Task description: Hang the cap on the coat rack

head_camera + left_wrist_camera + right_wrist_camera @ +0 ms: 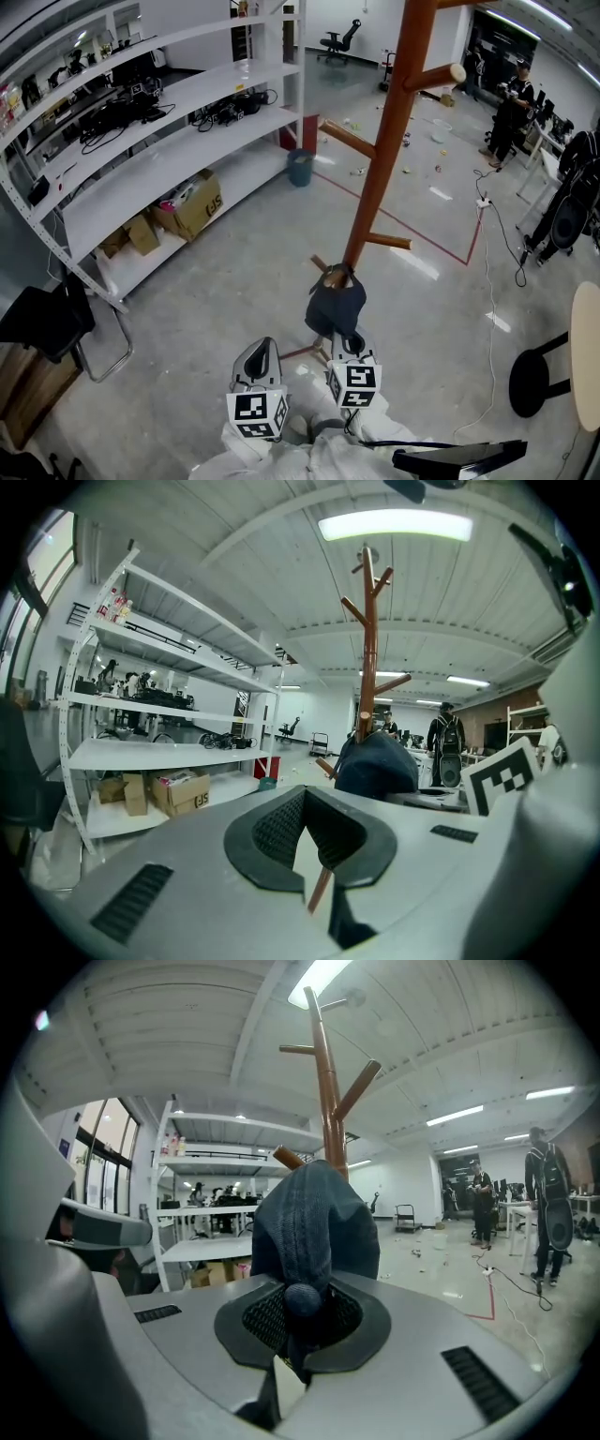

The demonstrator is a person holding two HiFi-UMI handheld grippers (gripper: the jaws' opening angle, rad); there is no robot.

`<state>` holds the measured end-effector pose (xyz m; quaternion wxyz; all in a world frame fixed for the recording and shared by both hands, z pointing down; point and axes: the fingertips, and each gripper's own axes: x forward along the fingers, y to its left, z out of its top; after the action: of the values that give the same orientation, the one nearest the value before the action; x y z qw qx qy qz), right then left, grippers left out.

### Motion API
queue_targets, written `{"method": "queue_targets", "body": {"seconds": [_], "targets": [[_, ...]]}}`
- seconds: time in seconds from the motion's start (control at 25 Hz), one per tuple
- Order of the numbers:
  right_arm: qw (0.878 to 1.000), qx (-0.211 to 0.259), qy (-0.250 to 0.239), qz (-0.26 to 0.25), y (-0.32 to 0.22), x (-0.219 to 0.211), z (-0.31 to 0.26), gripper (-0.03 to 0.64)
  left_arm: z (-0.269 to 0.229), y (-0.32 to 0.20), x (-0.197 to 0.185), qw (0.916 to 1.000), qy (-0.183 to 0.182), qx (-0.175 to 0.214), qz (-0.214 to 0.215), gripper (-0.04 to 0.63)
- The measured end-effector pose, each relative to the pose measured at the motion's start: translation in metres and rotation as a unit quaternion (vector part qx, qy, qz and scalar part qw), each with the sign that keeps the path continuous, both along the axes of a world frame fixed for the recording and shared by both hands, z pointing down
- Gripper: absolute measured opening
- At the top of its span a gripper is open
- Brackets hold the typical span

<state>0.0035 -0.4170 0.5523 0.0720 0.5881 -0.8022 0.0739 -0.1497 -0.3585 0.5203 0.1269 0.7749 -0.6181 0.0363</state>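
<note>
Glossy grey floor [234,281], white shelving [159,173] at left, ceiling strip light [394,524] overhead.

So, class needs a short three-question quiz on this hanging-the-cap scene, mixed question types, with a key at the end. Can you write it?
1. Multiple choice: what is the right gripper shut on?
A. a cardboard box
B. the dark blue cap
C. a cable
2. True or false: the left gripper also grips the cap.
3. Fill the gap: in the head view the cap is at the coat rack's ___ pegs (high or low).

Key: 1 B. 2 False: the cap is ahead of it, apart from its jaws. 3 Low.
</note>
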Motion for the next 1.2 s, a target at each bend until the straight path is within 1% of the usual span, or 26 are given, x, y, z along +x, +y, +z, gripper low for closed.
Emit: {"method": "queue_targets", "body": {"seconds": [0.28,0.8,1.0,1.2], "targets": [[0.999,0.001,-0.032,-0.006,-0.003,-0.004,-0.001,0.021,0.007,0.002,-0.004,0.9999,0.002,-0.01,0.0,-0.009],[0.998,0.002,-0.051,-0.029,0.008,0.002,-0.009,0.023,0.007,0.005,0.016,0.9999,0.007,-0.009,0.011,-0.009],[0.997,0.009,-0.062,-0.041,0.011,-0.003,-0.014,0.056,0.003,0.007,0.016,0.9999,0.004,-0.002,0.01,-0.009],[0.996,0.014,-0.063,-0.054,0.016,-0.005,-0.02,0.082,-0.001,0.008,0.022,0.9999,0.002,0.001,0.01,-0.009]]}}
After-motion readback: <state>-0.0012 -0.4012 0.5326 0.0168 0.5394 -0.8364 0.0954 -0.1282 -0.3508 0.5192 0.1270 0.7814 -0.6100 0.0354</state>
